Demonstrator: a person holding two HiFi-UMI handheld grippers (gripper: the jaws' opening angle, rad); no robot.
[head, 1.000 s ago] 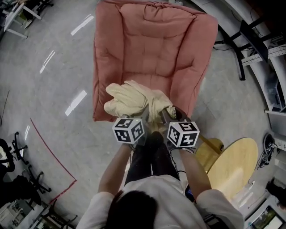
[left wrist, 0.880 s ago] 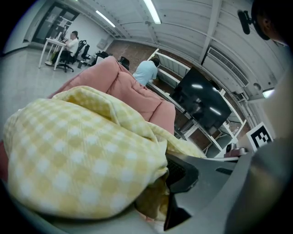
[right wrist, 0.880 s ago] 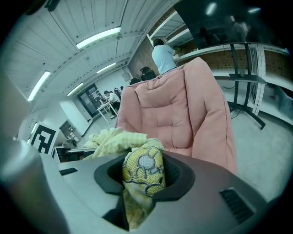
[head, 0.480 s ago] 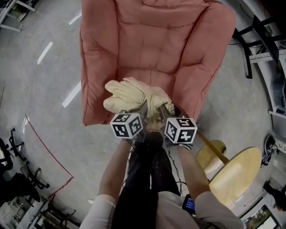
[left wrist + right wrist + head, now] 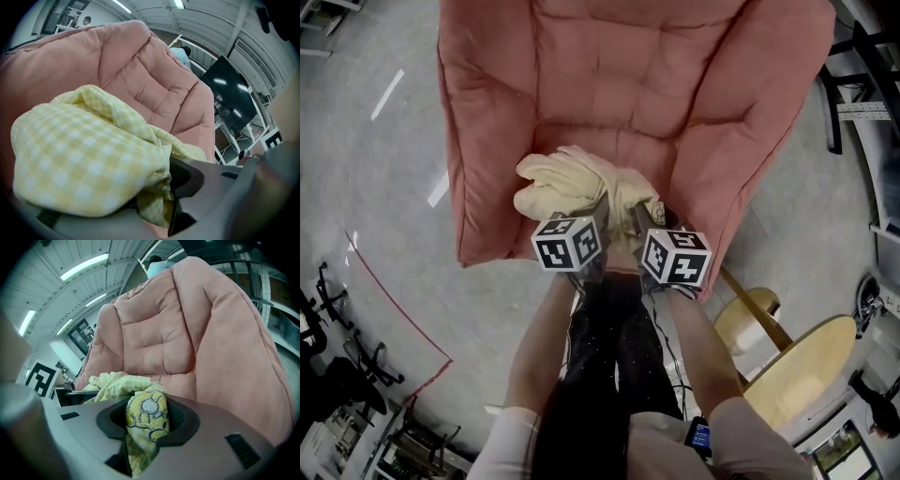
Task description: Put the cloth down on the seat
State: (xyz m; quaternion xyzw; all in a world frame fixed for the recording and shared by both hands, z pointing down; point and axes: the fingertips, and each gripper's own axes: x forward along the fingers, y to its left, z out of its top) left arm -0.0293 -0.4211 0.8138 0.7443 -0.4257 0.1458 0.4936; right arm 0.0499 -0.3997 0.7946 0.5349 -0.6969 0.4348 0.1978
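landmark: we place everything by the pink armchair [image 5: 628, 84]; its padded back fills the top of the head view and its seat [image 5: 600, 141] lies nearer to us.
cloth: the pale yellow checked cloth [image 5: 567, 187] is bunched over the front part of the armchair's seat, between its two padded sides; we cannot tell whether its underside touches the cushion.
left claw: the left claw [image 5: 600, 217] is at the armchair's front edge, its jaws partway closed and clamped on a thick fold of the cloth, which billows over them in the left gripper view.
right claw: the right claw [image 5: 642, 220] is just beside the left one, also at the armchair's front edge; its jaws are partway closed and pinch an embroidered yellow corner of the cloth between the dark pads.
person: our forearms and dark trousers are just in front of the armchair.
floor: the grey floor [image 5: 384, 206] surrounds the armchair.
desk: a round wooden desk [image 5: 802, 375] stands off the armchair's front right corner, apart from it.
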